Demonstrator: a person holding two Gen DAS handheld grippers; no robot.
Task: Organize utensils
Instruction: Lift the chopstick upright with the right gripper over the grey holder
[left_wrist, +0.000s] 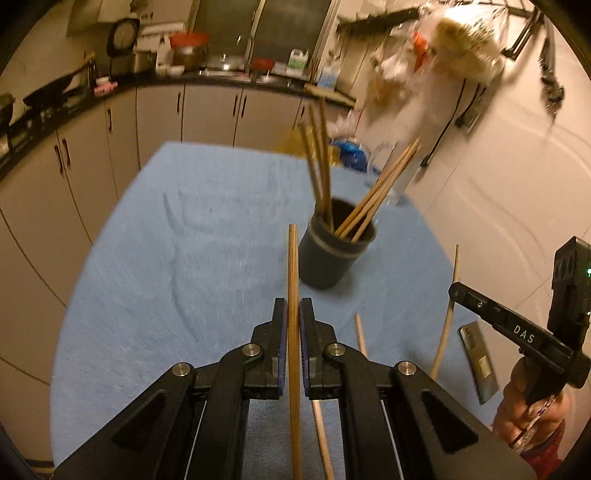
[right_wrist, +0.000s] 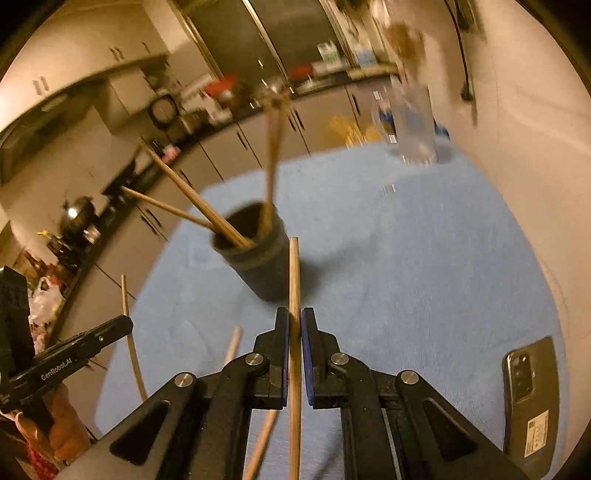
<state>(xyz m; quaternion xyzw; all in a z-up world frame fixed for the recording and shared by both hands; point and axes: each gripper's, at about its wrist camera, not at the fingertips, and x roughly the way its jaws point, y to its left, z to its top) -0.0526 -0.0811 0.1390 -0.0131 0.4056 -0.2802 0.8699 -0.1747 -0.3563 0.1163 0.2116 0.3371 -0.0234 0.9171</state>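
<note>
Wooden chopsticks are riding in both grippers above a blue cloth. Left gripper is clamping one chopstick between its blue pads, the stick running straight along the fingers with its blunt tip poking out ahead. Beyond that tip, slightly to the right and lower, a dark cup is standing upright on the cloth, already bristling with chopsticks leaning against opposite sides of its rim.

Right gripper is pinching a second chopstick the same way, long axis in line with the fingers. From its own camera the cup is sitting just ahead and a little to the left, the stick's tip overlapping the cup's near wall in the picture. So the cup lies between the two tools, forward of both; the right one looks the nearer, though blur makes that a judgement only.

For either stick to drop in, its forward tip would likely need to tilt down over the open mouth, into the gap between the leaning bundles.

Loose chopsticks are lying on the cloth near the grippers. A phone is resting near the cloth's right edge, a clear bottle at the far end.
</note>
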